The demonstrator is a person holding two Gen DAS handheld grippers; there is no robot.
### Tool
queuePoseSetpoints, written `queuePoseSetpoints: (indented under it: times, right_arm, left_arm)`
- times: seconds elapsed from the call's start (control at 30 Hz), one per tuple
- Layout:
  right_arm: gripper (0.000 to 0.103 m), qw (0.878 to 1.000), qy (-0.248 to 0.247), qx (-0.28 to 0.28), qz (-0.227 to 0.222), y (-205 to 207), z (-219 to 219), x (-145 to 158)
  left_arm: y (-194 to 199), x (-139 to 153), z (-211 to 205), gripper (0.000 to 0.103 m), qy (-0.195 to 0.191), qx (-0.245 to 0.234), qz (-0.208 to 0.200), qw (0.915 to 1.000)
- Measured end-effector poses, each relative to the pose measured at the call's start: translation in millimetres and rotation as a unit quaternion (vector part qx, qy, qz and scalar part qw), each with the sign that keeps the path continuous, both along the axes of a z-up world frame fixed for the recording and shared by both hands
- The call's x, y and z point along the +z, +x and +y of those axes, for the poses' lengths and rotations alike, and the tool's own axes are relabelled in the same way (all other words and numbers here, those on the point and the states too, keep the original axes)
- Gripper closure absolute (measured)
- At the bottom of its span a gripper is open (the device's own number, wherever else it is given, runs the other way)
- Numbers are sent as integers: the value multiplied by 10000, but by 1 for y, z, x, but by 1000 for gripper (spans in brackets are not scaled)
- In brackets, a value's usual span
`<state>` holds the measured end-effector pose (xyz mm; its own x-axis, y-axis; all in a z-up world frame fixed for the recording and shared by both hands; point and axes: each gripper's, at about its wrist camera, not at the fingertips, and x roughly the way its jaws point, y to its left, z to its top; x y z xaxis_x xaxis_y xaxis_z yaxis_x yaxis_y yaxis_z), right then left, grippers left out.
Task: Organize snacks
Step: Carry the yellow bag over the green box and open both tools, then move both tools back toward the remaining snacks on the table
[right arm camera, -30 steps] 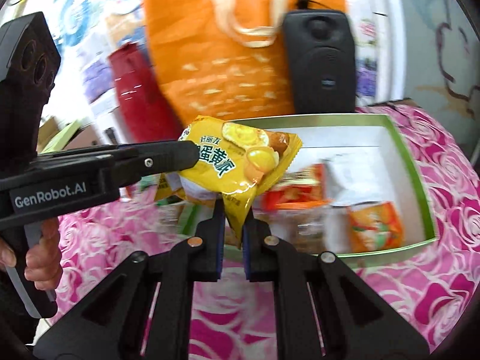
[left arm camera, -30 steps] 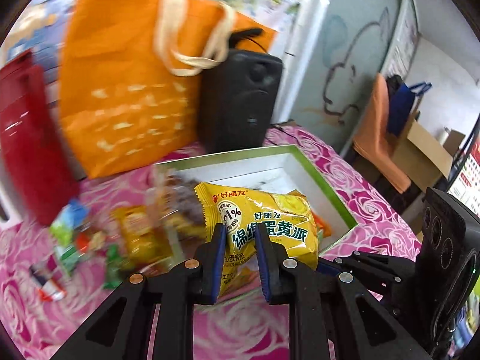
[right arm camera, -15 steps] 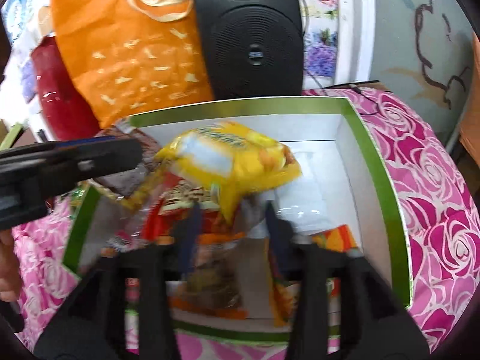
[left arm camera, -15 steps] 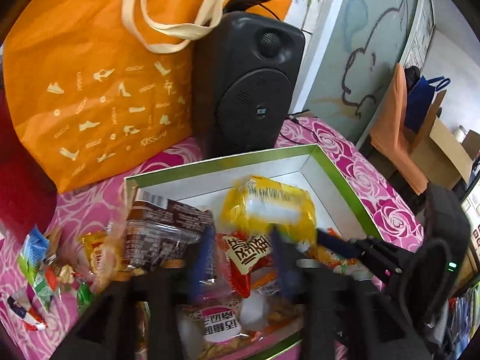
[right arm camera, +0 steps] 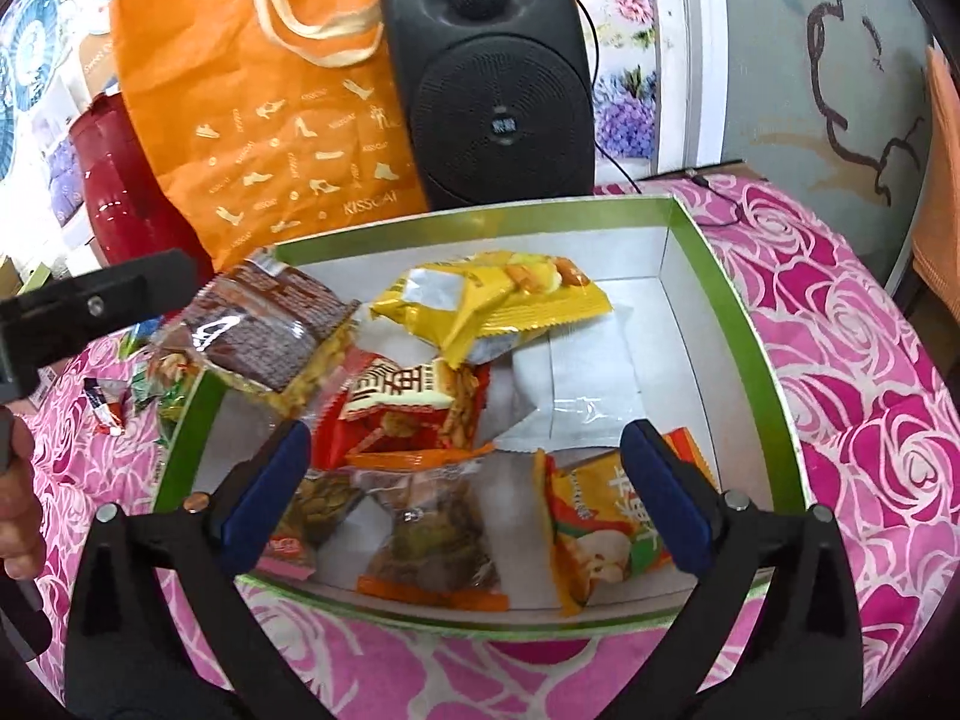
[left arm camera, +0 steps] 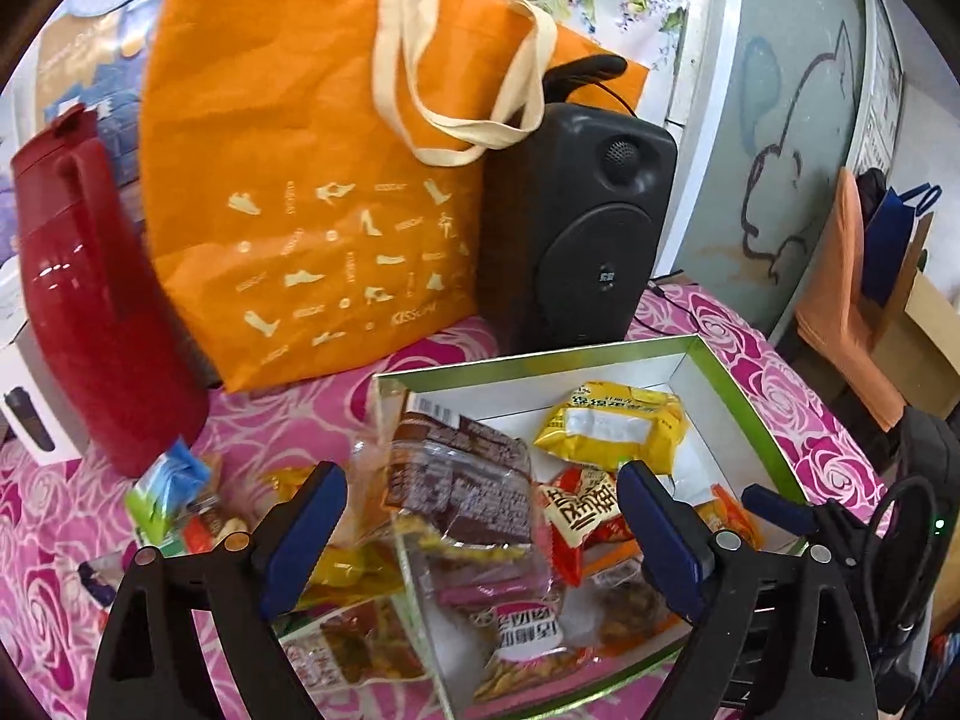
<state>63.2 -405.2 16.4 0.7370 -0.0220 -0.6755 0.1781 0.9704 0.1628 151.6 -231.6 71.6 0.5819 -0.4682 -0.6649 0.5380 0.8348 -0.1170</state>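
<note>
A green-rimmed white box (right arm camera: 729,294) (left arm camera: 738,390) on the pink rose cloth holds several snack packets. The yellow egg-yolk pie packet (right arm camera: 480,306) (left arm camera: 612,432) lies loose in it, label down, near the back. A brown packet (right arm camera: 264,324) (left arm camera: 462,474) leans over the box's left wall. A red packet (right arm camera: 408,408) and an apple-print packet (right arm camera: 606,528) lie nearer me. My right gripper (right arm camera: 465,483) stands open above the box's front. My left gripper (left arm camera: 480,534) stands open over the box's left wall. Neither holds anything.
Behind the box stand a black speaker (right arm camera: 492,78), an orange tote bag (left arm camera: 324,180) and a red jug (left arm camera: 90,324). Several small snacks (left arm camera: 174,498) lie on the cloth left of the box. A person's hand (right arm camera: 15,504) holds the left gripper's handle.
Both grippers held the yellow packet a second ago. They have opened, and the packet now lies in the box. Both grippers have drawn slightly back.
</note>
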Motion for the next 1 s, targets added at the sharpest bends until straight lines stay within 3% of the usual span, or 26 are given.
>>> queuePoseSetpoints:
  times: [0.33,0.53,0.87,1.0]
  right_arm:
    - [1,9988,-237,353,-225,-14,40,23]
    - [1,9973,-542,460,-204,-20,75,33]
    - [1,9918,-713,1040,-197,-19,130,35]
    - [1,9908,-486,1248,-168,-21,144,33]
  left_arm:
    - [-21,16,38,10,-84,223,-219,9995]
    - [-34,22,78,9,-85,630,-316,9975]
    - [-27,-7,163,10,-37,1483,121,9889]
    - [-24,-20,197,10,186,1740,149,9845]
